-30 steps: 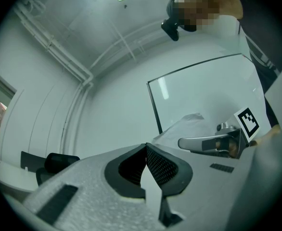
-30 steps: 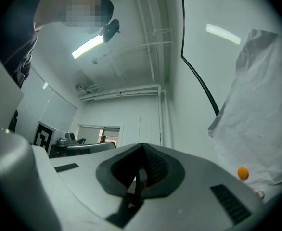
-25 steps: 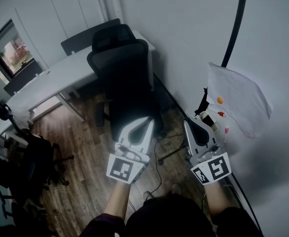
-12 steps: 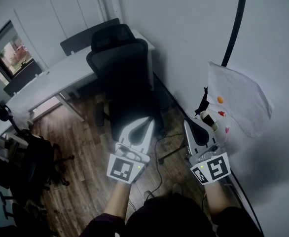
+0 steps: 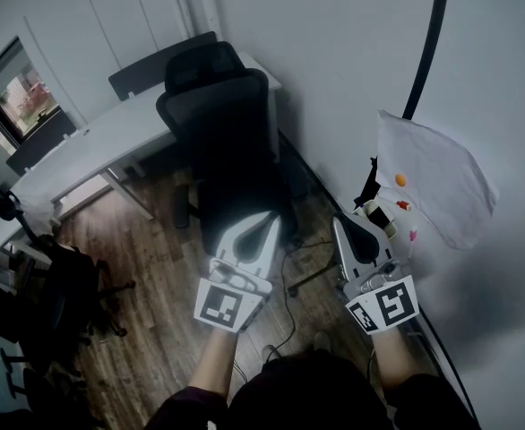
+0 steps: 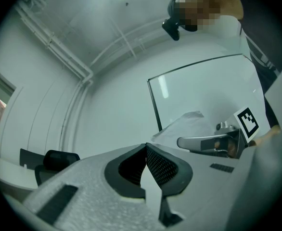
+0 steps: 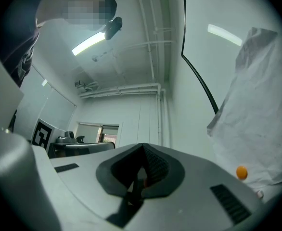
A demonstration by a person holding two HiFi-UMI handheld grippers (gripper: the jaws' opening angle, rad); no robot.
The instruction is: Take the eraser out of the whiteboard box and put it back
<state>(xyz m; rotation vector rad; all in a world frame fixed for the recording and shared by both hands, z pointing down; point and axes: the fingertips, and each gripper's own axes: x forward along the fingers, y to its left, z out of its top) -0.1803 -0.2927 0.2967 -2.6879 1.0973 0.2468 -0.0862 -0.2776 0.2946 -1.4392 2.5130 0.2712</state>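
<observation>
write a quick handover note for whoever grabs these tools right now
Left tool: shut, empty, held near the office chair.
Right tool: shut, empty, held close beside the box on the whiteboard.
Eraser: the dark block in the box looks like it, though it is too small to be sure.
Done: nothing that shows; neither tool holds anything.
Left: take the eraser out of the box, then put it back.
</observation>
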